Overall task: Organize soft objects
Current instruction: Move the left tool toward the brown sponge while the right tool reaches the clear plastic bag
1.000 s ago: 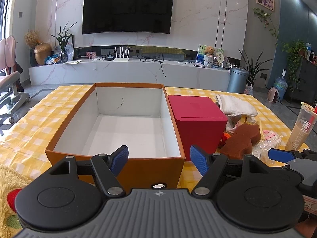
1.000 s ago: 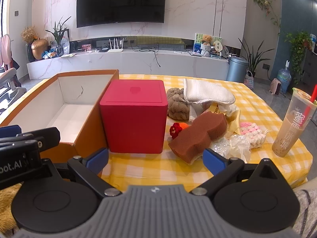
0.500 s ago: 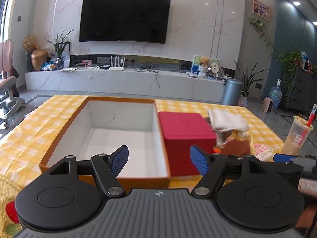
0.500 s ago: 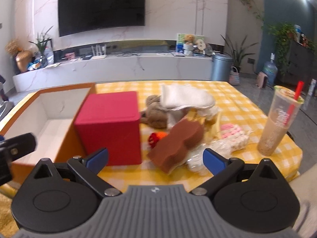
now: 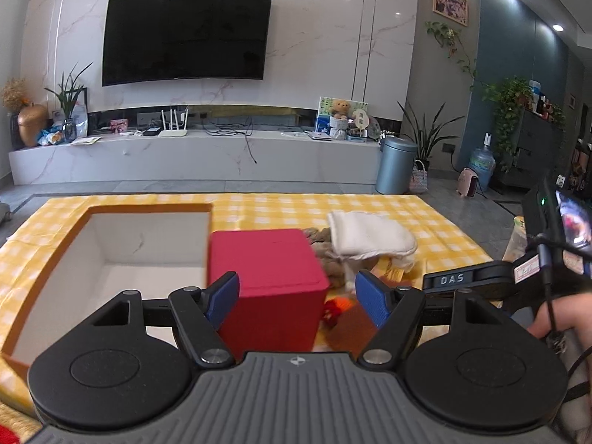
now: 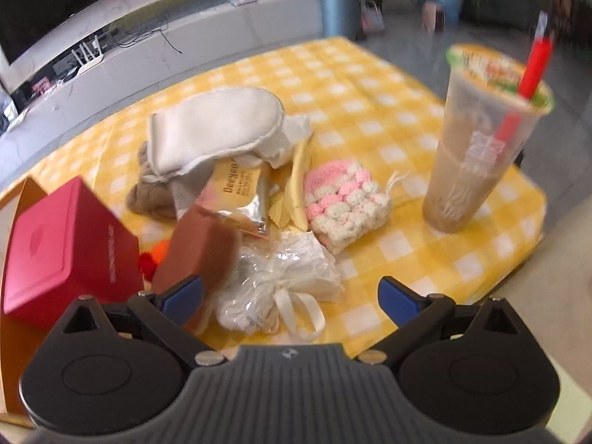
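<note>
Left of the red box (image 6: 70,244) nothing soft lies; right of it the brown sponge (image 6: 201,246) leans, its long axis running away from the camera, surely light and squashy, best pinched across its middle; further right, over the plastic bundle (image 6: 281,281), the right hand-held gripper (image 6: 290,296) is wide and empty

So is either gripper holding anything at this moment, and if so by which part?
Nothing is held. The left gripper stands open in front of the red box, and the right gripper is open above the clear plastic bag, fingers touching nothing.
</note>
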`<state>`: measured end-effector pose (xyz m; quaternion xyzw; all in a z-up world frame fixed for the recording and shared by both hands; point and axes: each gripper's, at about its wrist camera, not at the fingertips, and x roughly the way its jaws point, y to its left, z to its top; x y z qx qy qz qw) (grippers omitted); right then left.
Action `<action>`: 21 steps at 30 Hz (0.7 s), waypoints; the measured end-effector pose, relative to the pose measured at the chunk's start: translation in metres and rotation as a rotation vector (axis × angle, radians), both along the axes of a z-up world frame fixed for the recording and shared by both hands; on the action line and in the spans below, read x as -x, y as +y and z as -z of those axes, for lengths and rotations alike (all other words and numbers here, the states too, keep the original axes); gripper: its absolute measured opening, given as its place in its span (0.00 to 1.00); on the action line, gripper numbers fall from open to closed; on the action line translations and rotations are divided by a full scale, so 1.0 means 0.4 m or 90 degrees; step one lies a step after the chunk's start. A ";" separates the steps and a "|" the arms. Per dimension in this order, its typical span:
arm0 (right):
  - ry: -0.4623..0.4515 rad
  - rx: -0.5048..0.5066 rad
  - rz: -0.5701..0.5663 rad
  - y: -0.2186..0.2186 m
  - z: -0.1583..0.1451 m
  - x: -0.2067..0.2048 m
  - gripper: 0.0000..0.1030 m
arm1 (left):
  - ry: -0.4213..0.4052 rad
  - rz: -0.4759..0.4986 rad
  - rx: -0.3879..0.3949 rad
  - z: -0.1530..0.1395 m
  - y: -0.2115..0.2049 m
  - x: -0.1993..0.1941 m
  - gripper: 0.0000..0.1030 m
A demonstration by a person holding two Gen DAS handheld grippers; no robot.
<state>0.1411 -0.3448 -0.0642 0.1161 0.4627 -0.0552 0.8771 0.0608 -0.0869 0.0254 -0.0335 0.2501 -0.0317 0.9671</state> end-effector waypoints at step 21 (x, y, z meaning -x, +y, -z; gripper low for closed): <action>0.063 -0.139 0.054 -0.069 0.126 -0.076 0.89 | 0.014 0.110 -0.042 0.106 -0.098 -0.107 0.83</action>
